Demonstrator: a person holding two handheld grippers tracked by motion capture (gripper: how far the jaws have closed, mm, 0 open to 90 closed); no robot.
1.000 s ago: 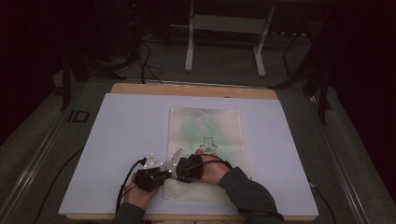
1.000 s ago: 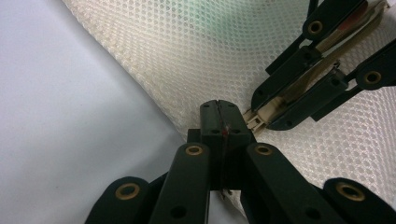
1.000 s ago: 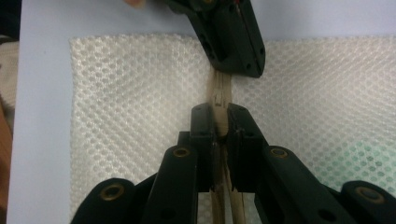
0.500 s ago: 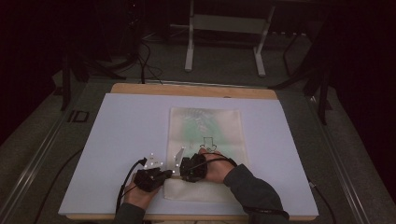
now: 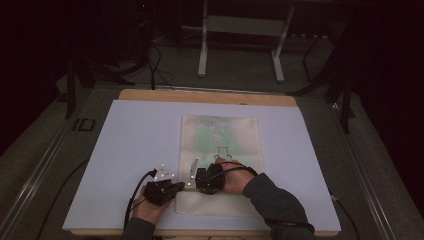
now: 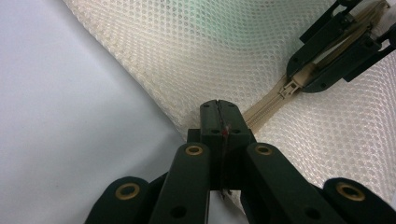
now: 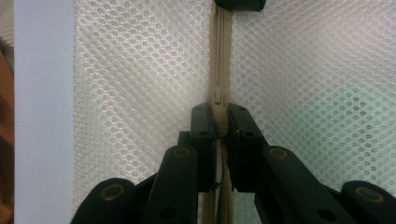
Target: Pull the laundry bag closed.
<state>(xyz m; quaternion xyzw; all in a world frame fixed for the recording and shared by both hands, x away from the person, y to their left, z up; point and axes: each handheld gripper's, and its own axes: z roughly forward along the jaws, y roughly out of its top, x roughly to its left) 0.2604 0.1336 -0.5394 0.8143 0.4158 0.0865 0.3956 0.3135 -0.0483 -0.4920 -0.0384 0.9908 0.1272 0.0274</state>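
Reads to me as a lab or recording studio, not a home. I see a white work board (image 5: 135,150) on a wooden table (image 5: 205,96) mid-frame, dark surroundings, grey carpet floor (image 5: 240,60), a metal stand's legs (image 5: 202,50) at top centre, and black cables (image 5: 155,65) trailing at upper left.

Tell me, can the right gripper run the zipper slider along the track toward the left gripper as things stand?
Probably yes. The right gripper is shut on the zipper slider, and the zipper track ahead lies bare across the mesh bag. The left gripper pinches the bag's edge at the track's far end.
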